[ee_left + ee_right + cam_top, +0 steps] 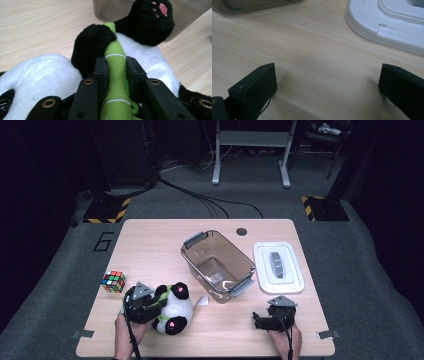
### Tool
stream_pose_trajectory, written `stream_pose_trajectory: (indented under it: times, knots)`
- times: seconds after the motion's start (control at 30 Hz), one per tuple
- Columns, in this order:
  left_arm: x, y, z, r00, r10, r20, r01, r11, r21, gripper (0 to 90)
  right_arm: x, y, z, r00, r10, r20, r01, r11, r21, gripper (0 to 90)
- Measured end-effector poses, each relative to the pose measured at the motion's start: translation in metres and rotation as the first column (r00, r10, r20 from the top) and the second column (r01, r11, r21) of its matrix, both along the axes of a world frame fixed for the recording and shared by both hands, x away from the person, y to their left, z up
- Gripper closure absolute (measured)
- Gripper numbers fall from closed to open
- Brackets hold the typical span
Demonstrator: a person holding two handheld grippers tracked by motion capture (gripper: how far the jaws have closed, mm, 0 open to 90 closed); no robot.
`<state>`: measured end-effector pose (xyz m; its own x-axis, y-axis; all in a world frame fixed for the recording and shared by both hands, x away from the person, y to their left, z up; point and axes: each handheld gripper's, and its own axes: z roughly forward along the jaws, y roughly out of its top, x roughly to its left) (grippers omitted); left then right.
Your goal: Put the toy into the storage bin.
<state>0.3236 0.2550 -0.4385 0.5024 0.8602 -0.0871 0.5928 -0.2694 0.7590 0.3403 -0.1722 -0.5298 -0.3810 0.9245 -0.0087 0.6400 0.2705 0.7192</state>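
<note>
A black-and-white plush panda [172,312] lies on the wooden table [150,245] near its front left, holding a green bamboo stalk [115,75] against its chest. My left gripper [116,66] is shut on that green stalk, both pads pressing its sides, with a black paw [91,47] just beyond. In the high view the left gripper [155,302] sits on the panda's left side. My right gripper [257,320] rests low over the table at the front right, jaws wide apart in the right gripper view [325,82] with bare wood between them.
A clear brown bin [217,265] with grey handles stands at the table's middle. Its white lid [278,267] lies flat to the right. A colour cube [114,281] sits at the left edge. A small white paper scrap [201,301] lies by the bin.
</note>
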Motion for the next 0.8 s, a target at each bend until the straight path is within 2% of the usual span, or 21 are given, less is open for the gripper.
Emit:
stream_pose_trajectory:
  times: [0.2, 0.3, 0.4, 0.53, 0.7, 0.8]
  knots:
    - [-0.002, 0.006, 0.006, 0.9984, -0.052, 0.025, 0.052, 0.9986, -0.013, 74.4, 0.001, 0.0, 0.0, 1.0, 0.0, -0.007, 0.0, 1.0, 0.005, 0.2]
    - [-0.001, 0.009, 0.013, 0.9965, -0.076, 0.036, 0.077, 0.9965, -0.032, 74.5, 0.001, 0.0, 0.0, 0.9999, 0.002, -0.01, -0.002, 0.9999, 0.011, 0.0]
    - [-0.001, 0.011, 0.02, 0.9938, -0.104, 0.04, 0.105, 0.994, -0.031, 74.5, 0.001, 0.0, 0.0, 0.9999, 0.005, -0.012, -0.005, 0.9999, 0.01, 0.0]
    - [-0.002, 0.013, 0.031, 0.9908, -0.122, 0.06, 0.122, 0.9924, -0.011, 74.5, 0.001, 0.0, 0.0, 0.9999, 0.006, -0.013, -0.006, 0.9999, 0.012, 0.0]
    - [-0.002, 0.018, 0.042, 0.9877, -0.134, 0.08, 0.136, 0.9904, -0.022, 74.4, 0.003, -0.001, 0.0, 0.9999, 0.012, -0.011, -0.012, 0.9999, 0.01, 0.0]
    - [-0.001, 0.019, 0.049, 0.9859, -0.138, 0.095, 0.14, 0.9901, -0.015, 74.4, 0.002, -0.001, 0.0, 0.9999, 0.012, -0.012, -0.012, 0.9999, 0.012, 0.0]
